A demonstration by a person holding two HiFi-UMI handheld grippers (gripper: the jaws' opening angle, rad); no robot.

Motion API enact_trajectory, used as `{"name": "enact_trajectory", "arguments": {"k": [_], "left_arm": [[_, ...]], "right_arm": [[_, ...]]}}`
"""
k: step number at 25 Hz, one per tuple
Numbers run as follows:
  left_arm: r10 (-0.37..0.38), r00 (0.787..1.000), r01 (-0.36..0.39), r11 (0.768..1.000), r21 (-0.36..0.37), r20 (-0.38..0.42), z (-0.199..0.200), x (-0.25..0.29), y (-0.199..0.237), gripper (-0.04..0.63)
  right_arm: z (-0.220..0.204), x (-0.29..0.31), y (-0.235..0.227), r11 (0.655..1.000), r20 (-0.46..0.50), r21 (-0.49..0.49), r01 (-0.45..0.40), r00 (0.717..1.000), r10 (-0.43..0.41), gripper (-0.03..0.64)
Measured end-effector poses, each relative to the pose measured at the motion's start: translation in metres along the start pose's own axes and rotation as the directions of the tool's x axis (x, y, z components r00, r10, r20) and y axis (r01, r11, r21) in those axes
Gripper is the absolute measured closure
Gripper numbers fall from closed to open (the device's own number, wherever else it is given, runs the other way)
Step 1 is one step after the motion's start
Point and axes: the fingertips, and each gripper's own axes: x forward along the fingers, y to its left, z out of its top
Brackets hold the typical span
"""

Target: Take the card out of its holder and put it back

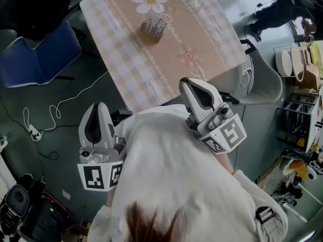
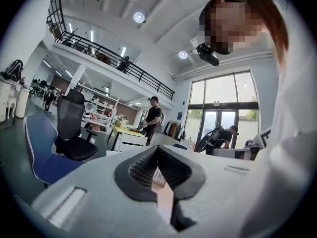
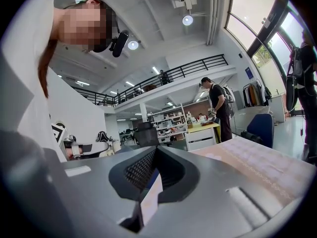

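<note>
A small card holder (image 1: 153, 28) with white cards upright in it stands on the beige, flower-patterned tablecloth (image 1: 202, 29) at the far side of the table. Both grippers are held close to the person's body at the table's near edge, well short of the holder. My left gripper (image 1: 98, 106) hangs off the table's left corner, jaws together with nothing between them (image 2: 158, 148). My right gripper (image 1: 187, 82) reaches just over the near edge, also shut and empty (image 3: 156, 150). Both gripper views point up and away, and the holder cannot be made out in either.
A blue chair (image 1: 35, 59) stands left of the table and a grey chair (image 1: 265, 82) to its right. A white cable with a power strip (image 1: 33, 131) lies on the floor at left. Shelves with dishes (image 1: 303, 59) are at far right. People stand in the background (image 2: 152, 115).
</note>
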Motion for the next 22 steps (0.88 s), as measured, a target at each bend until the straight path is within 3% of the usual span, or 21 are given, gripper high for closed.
{"name": "enact_trajectory", "arguments": {"k": [5, 9, 14, 22], "left_arm": [[0.01, 0.999, -0.009, 0.999, -0.031, 0.047, 0.007, 0.003, 0.002, 0.595], [-0.006, 0.999, 0.006, 1.0, -0.01, 0.033, 0.007, 0.006, -0.002, 0.595], [-0.004, 1.0, 0.004, 1.0, 0.011, 0.016, 0.004, 0.0, 0.004, 0.595], [0.016, 0.999, -0.015, 1.0, -0.017, 0.042, 0.011, 0.003, 0.004, 0.595]], "right_arm": [[0.0, 0.0, 0.001, 1.0, -0.008, -0.013, -0.002, 1.0, 0.002, 0.618], [0.006, -0.001, -0.001, 1.0, 0.024, -0.023, 0.015, 1.0, -0.014, 0.618], [0.002, 0.006, 0.003, 1.0, -0.003, -0.022, -0.012, 1.0, 0.012, 0.618], [0.001, 0.011, 0.003, 1.0, -0.019, -0.016, -0.021, 1.0, 0.021, 0.618]]}}
